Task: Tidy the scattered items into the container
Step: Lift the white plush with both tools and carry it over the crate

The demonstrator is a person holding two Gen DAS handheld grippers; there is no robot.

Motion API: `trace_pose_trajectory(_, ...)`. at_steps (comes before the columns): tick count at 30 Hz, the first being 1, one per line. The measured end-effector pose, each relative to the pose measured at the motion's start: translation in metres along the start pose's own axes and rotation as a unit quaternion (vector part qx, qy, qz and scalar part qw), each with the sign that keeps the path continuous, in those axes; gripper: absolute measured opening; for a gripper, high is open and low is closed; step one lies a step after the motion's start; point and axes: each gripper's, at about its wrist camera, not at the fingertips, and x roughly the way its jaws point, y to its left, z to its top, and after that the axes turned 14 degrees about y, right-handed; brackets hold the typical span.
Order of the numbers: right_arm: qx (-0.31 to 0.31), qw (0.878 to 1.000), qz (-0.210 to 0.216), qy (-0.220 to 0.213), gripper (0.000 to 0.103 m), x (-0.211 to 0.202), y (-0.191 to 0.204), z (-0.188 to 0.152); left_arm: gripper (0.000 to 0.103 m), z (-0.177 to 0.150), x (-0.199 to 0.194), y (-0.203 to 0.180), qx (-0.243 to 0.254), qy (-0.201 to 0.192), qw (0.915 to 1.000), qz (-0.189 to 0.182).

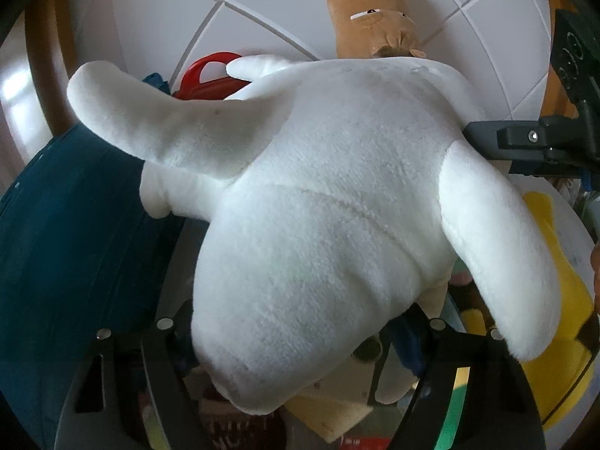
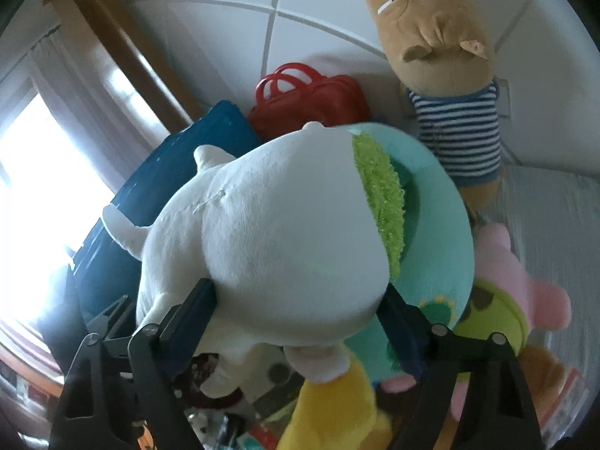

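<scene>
A big white plush toy (image 1: 318,206) with long floppy ears fills the left wrist view. My left gripper (image 1: 300,341) is shut on its lower end and holds it up. In the right wrist view the same white plush (image 2: 270,232) wears a teal hat with a green fuzzy band (image 2: 378,195). My right gripper (image 2: 300,311) is shut on its rounded end. Below the plush lie a yellow toy (image 2: 337,405) and other toys, partly hidden.
A brown plush in a striped shirt (image 2: 450,86) lies on the white tiled floor (image 2: 225,37). A red plastic case (image 2: 311,101) and a dark blue bin (image 2: 180,172) stand behind. A pink plush (image 2: 525,281) lies at the right.
</scene>
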Motion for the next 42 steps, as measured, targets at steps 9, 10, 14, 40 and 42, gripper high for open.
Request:
trace_pose_trajectory(9, 0.016, 1.000, -0.005, -0.002, 0.103, 0.008, -0.002, 0.004, 0.080, -0.008, 0.004, 0.001, -0.003, -0.001, 1.0000, -0.005)
trace_pose_trajectory(10, 0.015, 1.000, -0.003, -0.002, 0.103, 0.009, -0.004, 0.007, 0.081, -0.006, 0.007, 0.002, -0.005, -0.001, 1.0000, -0.007)
trace_pose_trajectory(14, 0.008, 1.000, 0.012, -0.014, 0.103, 0.014, -0.005, 0.014, 0.080, 0.002, 0.018, 0.004, -0.009, -0.003, 1.0000, -0.001)
trace_pose_trajectory(40, -0.001, 0.998, -0.002, -0.056, 0.080, -0.035, 0.015, -0.020, 0.072, -0.005, -0.023, -0.016, 0.022, -0.036, 0.9987, -0.030)
trace_pose_trajectory(42, 0.010, 0.999, 0.001, -0.043, 0.083, -0.026, 0.005, -0.020, 0.071, -0.004, -0.009, -0.016, 0.023, -0.021, 0.9990, -0.031)
